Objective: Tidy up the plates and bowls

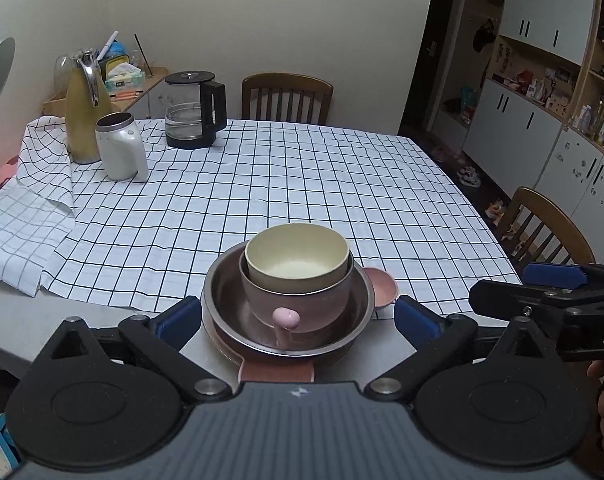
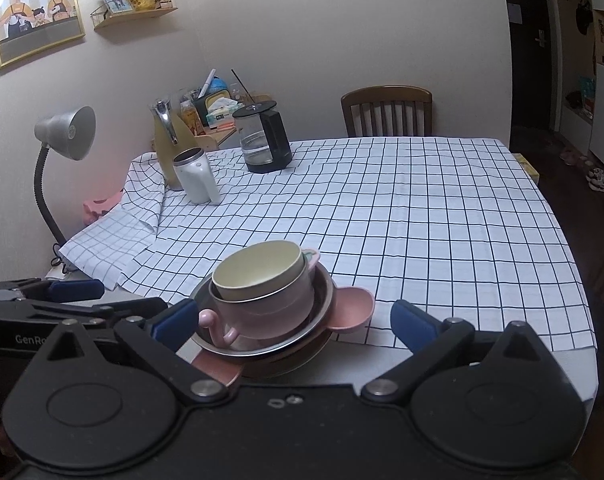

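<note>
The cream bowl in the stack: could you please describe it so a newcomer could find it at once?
On the checked tablecloth, find the nested stack at the near edge. The cream bowl sits topmost, inside a pink handled bowl that rests in a steel bowl. It alone is pale yellow and has no handle.

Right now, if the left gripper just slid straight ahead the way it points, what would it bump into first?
Most likely the shiny steel bowl at the near table edge, holding a pink handled cup and a cream bowl. The left gripper has open jaws on either side of it. Depth is uncertain.
</note>
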A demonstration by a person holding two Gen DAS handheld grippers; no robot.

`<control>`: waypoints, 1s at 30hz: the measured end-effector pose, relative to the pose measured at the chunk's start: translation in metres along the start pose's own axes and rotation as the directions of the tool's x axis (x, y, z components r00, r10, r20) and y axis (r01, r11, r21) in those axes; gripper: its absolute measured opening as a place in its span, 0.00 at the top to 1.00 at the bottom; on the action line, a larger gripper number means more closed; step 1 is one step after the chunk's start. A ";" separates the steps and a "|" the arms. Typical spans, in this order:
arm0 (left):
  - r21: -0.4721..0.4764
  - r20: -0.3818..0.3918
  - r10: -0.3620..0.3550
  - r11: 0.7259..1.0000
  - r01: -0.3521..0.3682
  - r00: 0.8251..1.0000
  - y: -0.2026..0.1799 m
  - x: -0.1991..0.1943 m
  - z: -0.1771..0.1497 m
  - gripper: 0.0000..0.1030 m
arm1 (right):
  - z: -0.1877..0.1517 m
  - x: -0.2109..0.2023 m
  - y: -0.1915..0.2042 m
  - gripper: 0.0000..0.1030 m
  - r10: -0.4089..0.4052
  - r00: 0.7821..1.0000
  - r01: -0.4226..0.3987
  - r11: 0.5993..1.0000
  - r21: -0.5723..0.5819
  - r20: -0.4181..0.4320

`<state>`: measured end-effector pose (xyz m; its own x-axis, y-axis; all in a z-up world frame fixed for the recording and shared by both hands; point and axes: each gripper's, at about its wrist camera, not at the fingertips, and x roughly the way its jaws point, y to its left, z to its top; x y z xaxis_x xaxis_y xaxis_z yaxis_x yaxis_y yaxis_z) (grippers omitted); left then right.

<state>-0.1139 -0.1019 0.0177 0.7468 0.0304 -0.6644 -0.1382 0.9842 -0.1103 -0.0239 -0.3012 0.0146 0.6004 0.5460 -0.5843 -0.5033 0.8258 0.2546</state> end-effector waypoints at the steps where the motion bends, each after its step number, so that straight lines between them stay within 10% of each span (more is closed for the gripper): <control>1: -0.001 0.000 -0.001 1.000 0.001 1.000 0.000 0.000 0.000 0.00 | -0.001 -0.001 0.000 0.00 -0.003 1.000 0.003 1.000 0.003 0.000; 30: 0.008 0.129 -0.016 1.000 0.016 0.991 -0.004 -0.025 -0.006 0.00 | -0.006 -0.017 0.004 0.00 -0.055 0.996 0.055 0.998 0.006 0.071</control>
<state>-0.1358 -0.1079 0.0301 0.8268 0.0365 -0.5613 -0.1215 0.9859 -0.1148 -0.0401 -0.3083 0.0206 0.6698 0.5085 -0.5411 -0.4659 0.8552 0.2270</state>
